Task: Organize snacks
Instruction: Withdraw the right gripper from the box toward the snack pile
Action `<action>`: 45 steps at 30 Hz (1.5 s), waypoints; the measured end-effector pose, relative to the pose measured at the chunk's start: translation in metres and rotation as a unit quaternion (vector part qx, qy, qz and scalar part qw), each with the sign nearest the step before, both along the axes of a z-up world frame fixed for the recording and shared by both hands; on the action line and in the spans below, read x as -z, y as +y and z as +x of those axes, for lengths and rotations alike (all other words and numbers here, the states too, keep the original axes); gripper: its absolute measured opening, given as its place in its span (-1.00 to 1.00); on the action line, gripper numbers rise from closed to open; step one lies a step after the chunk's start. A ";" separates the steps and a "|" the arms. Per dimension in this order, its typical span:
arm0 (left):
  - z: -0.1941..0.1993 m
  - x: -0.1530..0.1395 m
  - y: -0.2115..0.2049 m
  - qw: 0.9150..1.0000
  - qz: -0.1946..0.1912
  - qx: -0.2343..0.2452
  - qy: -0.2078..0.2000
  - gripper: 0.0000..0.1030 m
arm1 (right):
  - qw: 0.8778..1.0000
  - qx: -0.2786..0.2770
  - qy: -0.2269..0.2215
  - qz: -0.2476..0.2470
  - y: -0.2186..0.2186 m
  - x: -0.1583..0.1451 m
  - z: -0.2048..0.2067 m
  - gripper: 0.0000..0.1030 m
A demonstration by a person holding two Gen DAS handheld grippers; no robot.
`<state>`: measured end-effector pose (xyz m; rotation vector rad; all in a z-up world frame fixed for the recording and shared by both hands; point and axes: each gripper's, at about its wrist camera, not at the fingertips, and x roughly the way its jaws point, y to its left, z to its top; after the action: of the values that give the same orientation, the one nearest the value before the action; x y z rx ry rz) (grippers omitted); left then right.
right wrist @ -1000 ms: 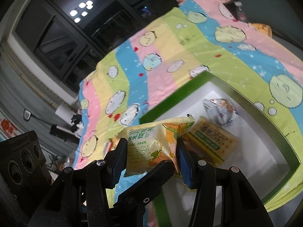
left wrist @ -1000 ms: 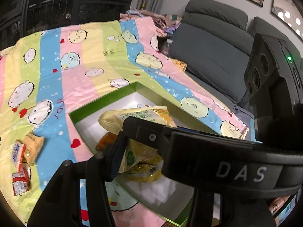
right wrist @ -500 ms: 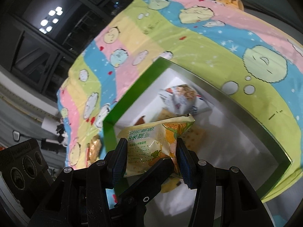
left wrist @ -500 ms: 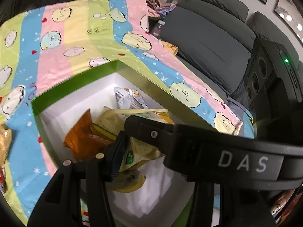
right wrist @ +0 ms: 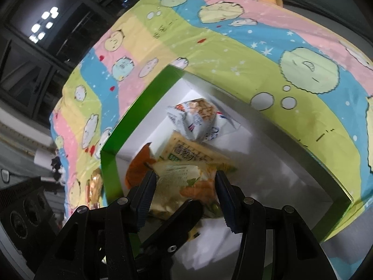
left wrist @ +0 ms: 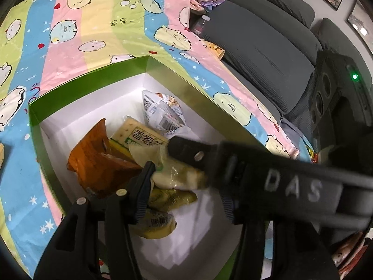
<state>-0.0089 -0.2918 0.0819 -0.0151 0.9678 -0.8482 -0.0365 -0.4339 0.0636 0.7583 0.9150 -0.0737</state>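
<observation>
A green box [left wrist: 93, 79] with a white inside sits on a striped cartoon blanket. In it lie an orange packet [left wrist: 98, 163], a cracker packet with a green label [left wrist: 142, 137] and a white-and-blue packet [left wrist: 160, 109]. My right gripper [right wrist: 184, 182] is down in the box [right wrist: 139, 107], shut on a pale yellow corn snack packet [right wrist: 186, 177]. It crosses the left wrist view as a black bar [left wrist: 291, 186]. My left gripper [left wrist: 184, 193] sits beside it with its jaws opening. A yellow-green packet [left wrist: 172, 198] lies between them, clear of the right pad.
The striped blanket [left wrist: 70, 35] covers the surface around the box. A grey sofa [left wrist: 268, 46] stands to the right, with a yellow cup-like thing [left wrist: 215, 49] and a dark bottle [left wrist: 200, 25] at the blanket's edge. Loose snack packets [right wrist: 95, 182] lie left of the box.
Both grippers have come down into the box with their packets. The left jaws have spread, and the yellow-green packet now rests on the box floor. The right grip is unchanged.
</observation>
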 end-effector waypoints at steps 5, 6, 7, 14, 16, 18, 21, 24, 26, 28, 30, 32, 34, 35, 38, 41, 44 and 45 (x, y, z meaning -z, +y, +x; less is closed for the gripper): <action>-0.008 -0.015 0.023 1.000 -0.015 -0.001 -0.019 0.26 | 0.999 0.033 -0.015 -0.036 0.000 -0.013 -0.008 0.05; -0.011 -0.019 0.028 1.000 -0.016 -0.005 -0.026 0.28 | 0.999 0.033 -0.020 -0.035 0.001 -0.015 -0.008 0.05; -0.012 -0.022 0.034 0.999 -0.017 -0.008 -0.031 0.30 | 0.998 0.032 -0.025 -0.037 0.003 -0.018 -0.009 0.05; -0.022 -0.046 0.105 0.996 -0.045 -0.058 -0.054 0.56 | 0.996 0.015 -0.056 -0.064 0.028 -0.039 -0.009 0.12; -0.024 -0.050 0.131 0.994 -0.049 -0.081 -0.058 0.64 | 0.995 0.015 -0.062 -0.074 0.037 -0.045 -0.008 0.17; -0.025 -0.051 0.154 0.991 -0.042 -0.108 -0.063 0.75 | 0.994 0.012 -0.069 -0.089 0.048 -0.052 -0.007 0.26; -0.025 -0.050 0.189 0.985 -0.025 -0.151 -0.075 0.89 | 0.992 -0.002 -0.083 -0.099 0.066 -0.060 -0.004 0.37; -0.023 -0.043 0.232 0.977 -0.014 -0.201 -0.073 0.94 | 0.990 -0.023 -0.087 -0.110 0.088 -0.064 0.001 0.50; -0.019 -0.032 0.263 0.970 -0.008 -0.233 -0.064 0.96 | 0.988 -0.045 -0.085 -0.123 0.106 -0.065 0.008 0.53; -0.013 -0.019 0.288 0.962 -0.006 -0.269 -0.049 0.96 | 0.986 -0.063 -0.078 -0.134 0.125 -0.063 0.013 0.54; -0.009 -0.007 0.310 0.957 -0.031 -0.287 -0.026 0.96 | 0.983 -0.084 -0.065 -0.147 0.148 -0.059 0.022 0.54; -0.003 0.007 0.329 0.952 -0.057 -0.302 -0.003 0.96 | 0.981 -0.107 -0.052 -0.155 0.171 -0.053 0.032 0.54; 0.002 0.016 0.343 0.944 -0.048 -0.326 0.002 0.96 | 0.980 -0.127 -0.041 -0.147 0.191 -0.047 0.043 0.54; 0.003 0.017 0.346 0.941 -0.042 -0.336 0.001 0.96 | 0.979 -0.139 -0.035 -0.144 0.199 -0.045 0.048 0.54; 0.010 0.027 0.358 0.931 -0.024 -0.364 0.008 0.96 | 0.972 -0.184 -0.014 -0.149 0.227 -0.037 0.068 0.54; 0.013 0.030 0.366 0.925 -0.024 -0.378 0.015 0.96 | 0.963 -0.206 0.008 -0.170 0.254 -0.031 0.086 0.54; 0.014 0.030 0.370 0.924 -0.019 -0.381 0.018 0.96 | 0.950 -0.254 0.006 -0.181 0.284 -0.033 0.108 0.54; 0.015 0.031 0.372 0.924 -0.017 -0.382 0.018 0.96 | 0.940 -0.277 0.011 -0.198 0.297 -0.033 0.116 0.54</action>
<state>0.0058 0.0800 0.0510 -0.4155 0.8779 -0.1399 0.0796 -0.1371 0.0965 0.1103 1.0655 0.2264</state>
